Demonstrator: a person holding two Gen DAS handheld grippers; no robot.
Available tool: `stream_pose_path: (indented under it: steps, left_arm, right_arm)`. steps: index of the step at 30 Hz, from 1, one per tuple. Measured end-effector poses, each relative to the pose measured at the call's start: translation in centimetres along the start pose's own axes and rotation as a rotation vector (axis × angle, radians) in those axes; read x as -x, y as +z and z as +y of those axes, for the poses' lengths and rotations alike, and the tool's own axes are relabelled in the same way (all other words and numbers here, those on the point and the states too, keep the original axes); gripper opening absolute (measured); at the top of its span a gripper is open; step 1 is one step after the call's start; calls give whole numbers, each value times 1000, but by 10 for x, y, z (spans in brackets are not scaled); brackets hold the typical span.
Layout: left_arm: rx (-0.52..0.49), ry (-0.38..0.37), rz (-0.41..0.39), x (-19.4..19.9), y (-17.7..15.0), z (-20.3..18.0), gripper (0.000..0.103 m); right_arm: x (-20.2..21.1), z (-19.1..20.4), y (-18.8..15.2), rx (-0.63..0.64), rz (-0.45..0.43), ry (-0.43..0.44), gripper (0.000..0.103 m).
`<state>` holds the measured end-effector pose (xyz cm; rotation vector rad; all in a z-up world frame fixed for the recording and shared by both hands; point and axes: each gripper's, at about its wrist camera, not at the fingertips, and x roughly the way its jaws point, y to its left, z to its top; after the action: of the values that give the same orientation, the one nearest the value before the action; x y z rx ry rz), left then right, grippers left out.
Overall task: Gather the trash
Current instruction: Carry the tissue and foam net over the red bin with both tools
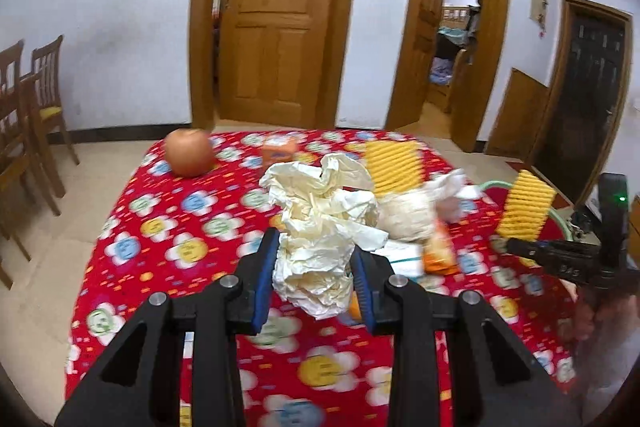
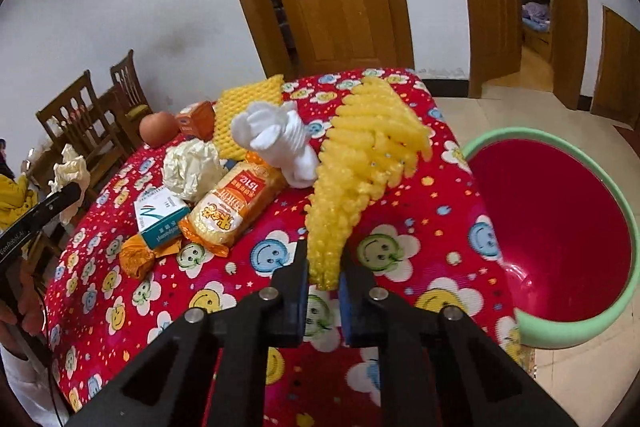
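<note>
Red flowered tablecloth (image 2: 248, 263), both grippers loaded: left gripper (image 1: 316, 267) pinches crumpled paper (image 1: 320, 227), right gripper (image 2: 324, 279) clamps yellow foam netting (image 2: 360, 163). Swing it steadily over the red basin (image 2: 560, 227) beside the table.

wooden chairs (image 1: 36, 99) by the wall, panelled door (image 1: 276, 15), apple (image 1: 189, 152) on flowered tablecloth (image 1: 160, 227)

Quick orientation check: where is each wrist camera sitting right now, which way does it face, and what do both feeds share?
Left wrist: on the left gripper, facing across the table toward the doors; its fingers clamp crumpled paper.
Right wrist: on the right gripper, facing across the table toward the red basin; its fingers clamp yellow foam netting; a hand shows at left.
Shared: the apple, the biscuit pack, each other's gripper.
</note>
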<state>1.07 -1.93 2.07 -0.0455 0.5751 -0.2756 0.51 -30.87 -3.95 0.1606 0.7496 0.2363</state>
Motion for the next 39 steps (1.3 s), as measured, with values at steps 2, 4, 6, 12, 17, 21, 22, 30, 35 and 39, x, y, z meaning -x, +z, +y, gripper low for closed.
stream_pose_path:
  steps: [2, 4, 6, 12, 17, 21, 22, 30, 35, 39]
  left_arm:
    - [-25, -23, -14, 2, 4, -18, 35]
    - [-56, -56, -18, -1, 9, -41, 36]
    - [-68, -84, -18, -4, 12, -61, 36]
    - [-97, -191, 1, -20, 24, -122, 36]
    - [-133, -262, 3, -37, 37, -173, 36]
    - [-118, -304, 56, -66, 42, -207, 36]
    - [-121, -302, 60, -71, 43, -215, 36]
    - [-160, -357, 133, -131, 39, -282, 36]
    - [-106, -404, 174, -154, 26, -295, 36]
    - [-58, -403, 220, -166, 19, -296, 36]
  right_arm:
    - [9, -11, 1, -6, -28, 13, 14]
    - [17, -21, 0, -22, -51, 28, 14]
    - [25, -30, -2, -33, -90, 48, 13]
    - [33, -70, 6, -103, -164, 65, 13]
    - [29, -103, 15, -119, -162, 9, 13]
    - [28, -130, 21, -144, -159, -18, 13]
    - [28, -138, 21, -168, -156, -16, 13]
    - [34, -176, 7, -233, -127, -104, 13]
    - [28, -182, 8, -233, -100, -138, 13]
    - [28, -185, 10, -229, -96, -149, 13]
